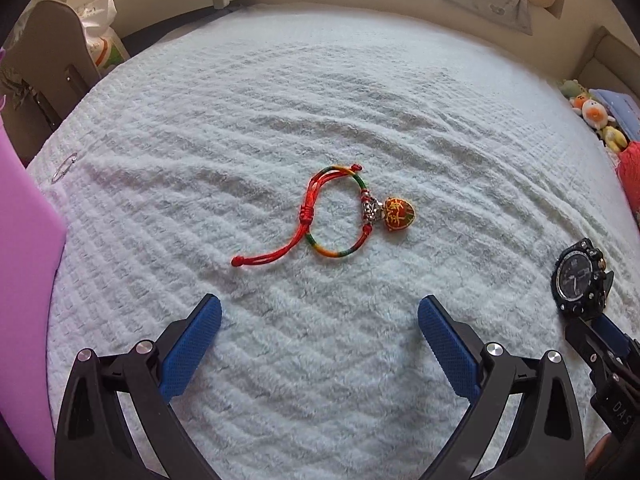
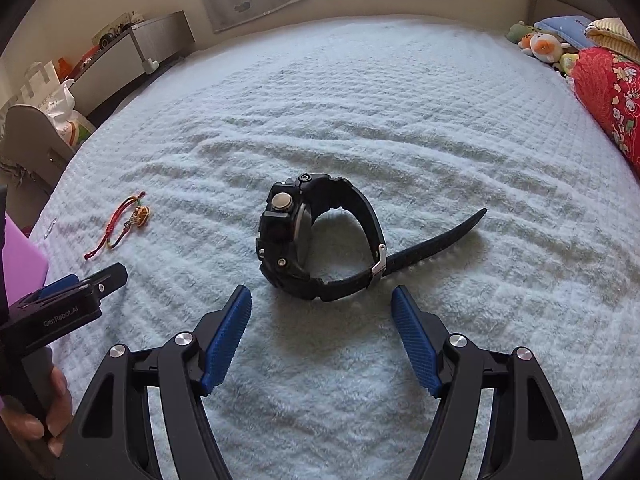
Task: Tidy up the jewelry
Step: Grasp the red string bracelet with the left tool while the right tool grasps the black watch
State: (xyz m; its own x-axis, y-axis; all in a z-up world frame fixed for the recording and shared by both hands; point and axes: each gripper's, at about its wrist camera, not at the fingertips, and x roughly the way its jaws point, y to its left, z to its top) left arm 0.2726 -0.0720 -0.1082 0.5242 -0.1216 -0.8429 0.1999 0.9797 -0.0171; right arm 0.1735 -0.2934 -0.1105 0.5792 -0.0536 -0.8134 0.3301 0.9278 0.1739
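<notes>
Bracelet (image 1: 338, 216) lies flat on the blanket (image 1: 320, 100), centred ahead of my left gripper (image 1: 320, 312), jaws apart, lined up for a grab; watch (image 2: 316, 240) sits before my right gripper (image 2: 322, 304), likewise spread, nothing held.

Red cord bracelet (image 1: 338, 216) flat, black watch (image 2: 316, 240) on edge
</notes>
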